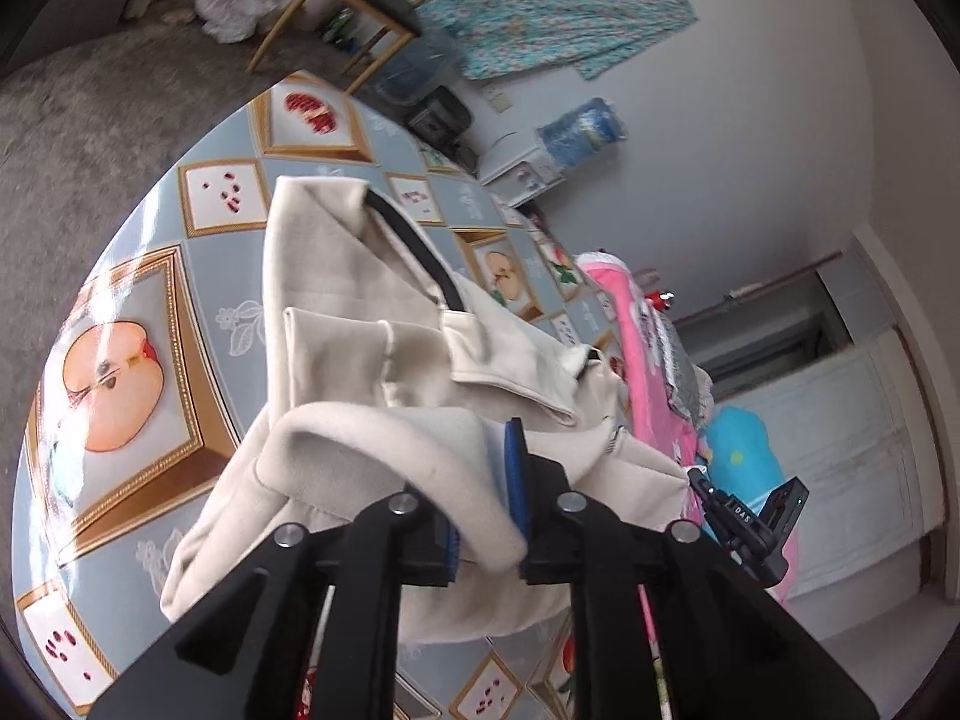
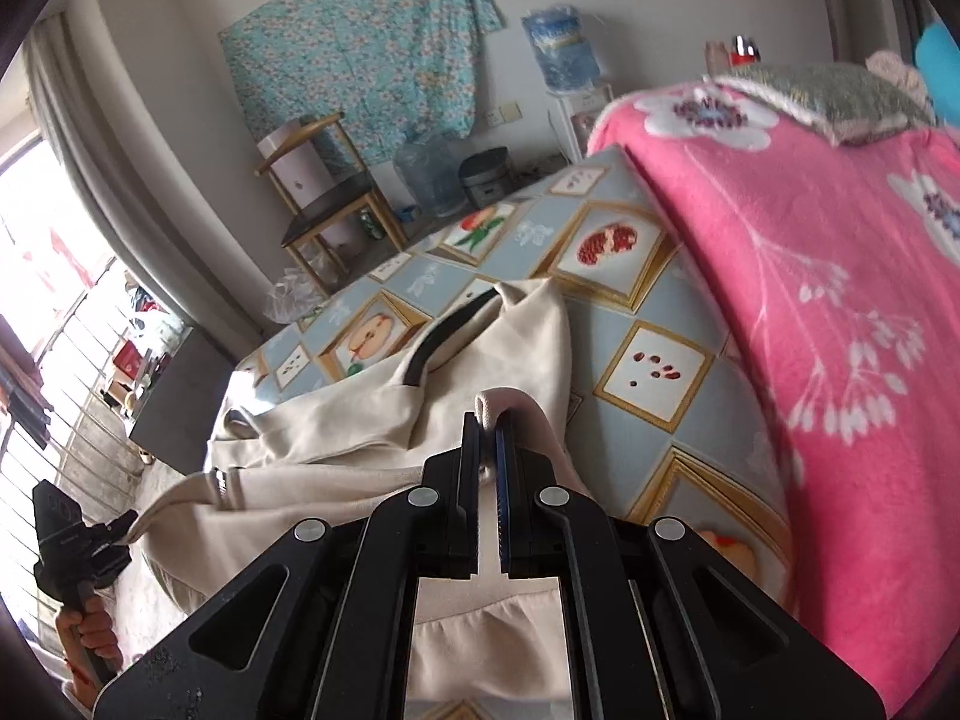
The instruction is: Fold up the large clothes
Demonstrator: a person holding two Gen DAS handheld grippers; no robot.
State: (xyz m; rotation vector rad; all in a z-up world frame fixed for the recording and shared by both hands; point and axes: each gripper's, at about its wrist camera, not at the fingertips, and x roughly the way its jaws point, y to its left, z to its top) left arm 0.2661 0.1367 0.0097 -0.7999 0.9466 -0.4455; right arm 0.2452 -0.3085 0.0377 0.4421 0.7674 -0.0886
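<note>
Garment: a large cream garment (image 1: 372,324) with a black band at its neck opening is seen lying crumpled on the surface (image 1: 120,276), part of it lifted by both tools.
Garment position: it is spread over the fruit-patterned covering of the surface, just beside a pink flowered blanket (image 2: 810,276); one edge is drawn out past the surface edge toward the left tool.
Left tool (image 1: 486,510): its blue-padded fingers are seen slightly parted, and a thick fold of the cream cloth is draped between them. Whether the pads press on the cloth cannot be told from the left wrist view.
Left tool, from the right wrist view (image 2: 129,525): its tip is seen at a corner of the garment, and a hand (image 2: 90,636) is wrapped around its handle below.
Right tool (image 2: 487,450): its fingers are nearly together, and a rolled hem of the garment is clamped between them, the cloth rising just above the fingertips.
Surroundings: a wooden chair (image 2: 324,210), a clear water jug (image 2: 429,171) on the floor and a teal patterned cloth (image 2: 360,48) hung on the wall are seen behind the surface.
</note>
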